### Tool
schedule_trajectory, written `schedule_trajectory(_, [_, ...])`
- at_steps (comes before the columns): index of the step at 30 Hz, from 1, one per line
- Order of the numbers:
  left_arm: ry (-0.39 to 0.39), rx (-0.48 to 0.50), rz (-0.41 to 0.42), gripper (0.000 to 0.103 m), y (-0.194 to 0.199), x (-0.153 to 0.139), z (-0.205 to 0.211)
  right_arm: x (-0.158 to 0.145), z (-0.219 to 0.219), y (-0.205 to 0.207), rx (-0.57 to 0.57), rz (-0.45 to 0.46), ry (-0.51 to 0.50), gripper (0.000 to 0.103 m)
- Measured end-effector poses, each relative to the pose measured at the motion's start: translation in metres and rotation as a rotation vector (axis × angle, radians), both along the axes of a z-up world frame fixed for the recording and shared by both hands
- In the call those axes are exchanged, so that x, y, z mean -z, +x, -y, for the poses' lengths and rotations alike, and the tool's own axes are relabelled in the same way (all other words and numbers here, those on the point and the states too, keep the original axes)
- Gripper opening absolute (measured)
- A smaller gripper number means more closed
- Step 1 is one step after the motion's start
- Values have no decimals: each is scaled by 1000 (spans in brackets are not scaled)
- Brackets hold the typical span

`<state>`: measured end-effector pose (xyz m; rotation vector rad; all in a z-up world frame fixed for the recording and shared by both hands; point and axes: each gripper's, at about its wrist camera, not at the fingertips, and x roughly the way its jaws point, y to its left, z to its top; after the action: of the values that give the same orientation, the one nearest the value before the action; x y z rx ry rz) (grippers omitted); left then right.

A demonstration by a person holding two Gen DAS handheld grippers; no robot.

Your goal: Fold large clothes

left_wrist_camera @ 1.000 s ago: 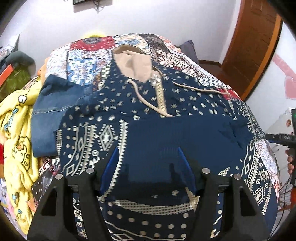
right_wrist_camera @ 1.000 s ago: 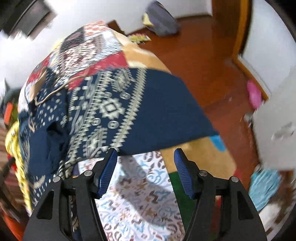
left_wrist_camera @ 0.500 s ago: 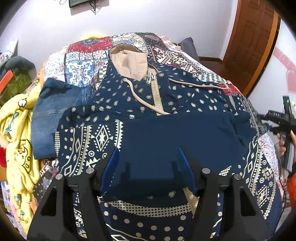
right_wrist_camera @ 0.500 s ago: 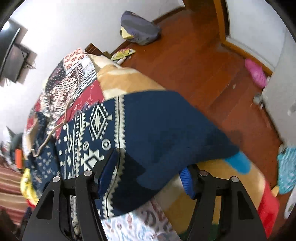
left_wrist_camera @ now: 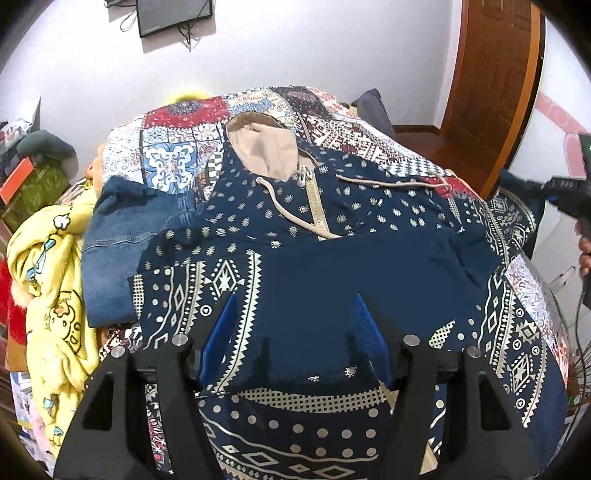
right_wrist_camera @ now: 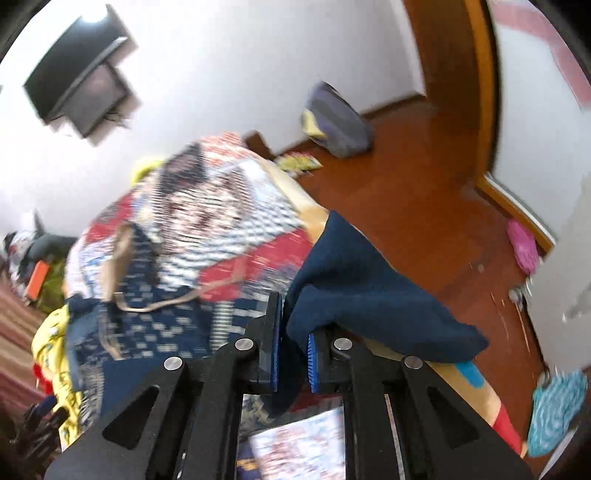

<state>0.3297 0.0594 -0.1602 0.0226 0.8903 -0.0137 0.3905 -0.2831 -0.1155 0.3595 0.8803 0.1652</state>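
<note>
The navy patterned hoodie (left_wrist_camera: pixel 332 258) lies face-up across the patchwork bed (left_wrist_camera: pixel 177 162), thick, soft, floppy, so best taken at hems and cuffs. Right gripper (right_wrist_camera: pixel 291 347) clamps 1 plain navy cuff (right_wrist_camera: pixel 354 291); left gripper (left_wrist_camera: pixel 295 332) hovers spread, holding nothing.

Place: home bedroom
Bed: patchwork quilt (left_wrist_camera: pixel 177 162) covers it, clothes piled on top
Wall: white, mounted TV (left_wrist_camera: pixel 173 14)
Door: brown wooden door (left_wrist_camera: pixel 495 74)
Floor: reddish wood floor (right_wrist_camera: pixel 413 206), bag (right_wrist_camera: pixel 336 122) by wall
Clutter: yellow cartoon blanket (left_wrist_camera: pixel 48 280) at bedside
</note>
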Motion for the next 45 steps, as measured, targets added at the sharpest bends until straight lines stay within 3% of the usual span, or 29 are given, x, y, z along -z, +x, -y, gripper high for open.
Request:
schedule_trajectory(6, [-19, -2, 31, 64, -14, -10, -9, -50, -60, -18, -163, 92, 9, 9])
schedule_trajectory(10, [-19, -1, 48, 64, -22, -15, -15, -55, -104, -23, -262, 98, -10, 9])
schedule_trajectory(15, [-21, 1, 25, 64, -29, -10, -21, -27, -157, -26, -386, 25, -49, 9])
schedule_trajectory(22, [-30, 10, -16, 64, -33, -1, -23, 38, -203, -32, -498, -168, -125, 10])
schedule_trajectory(27, [-20, 32, -30, 64, -29, -2, -12, 56, -197, -46, -550, -297, -170, 14])
schedule_trajectory(29, [-24, 47, -27, 64, -25, -7, -5, 51, -191, -52, -570, -303, -170, 14])
schedule_trajectory(33, [-36, 90, -5, 64, -14, -22, 17, 30, -170, -66, -569, -238, -199, 24])
schedule_trajectory(35, [-39, 119, 7, 64, -6, -31, 31, 14, -153, -74, -537, -166, -230, 44])
schedule_trajectory(37, [-52, 162, 16, 64, 3, -40, 51, -2, -132, -79, -485, -94, -255, 54])
schedule_trajectory(40, [-67, 232, 20, 64, 18, -50, 81, -20, -95, -82, -396, -18, -296, 55])
schedule_trajectory(45, [-90, 359, -23, 64, 48, -50, 146, -32, -41, -78, -235, 22, -372, 55])
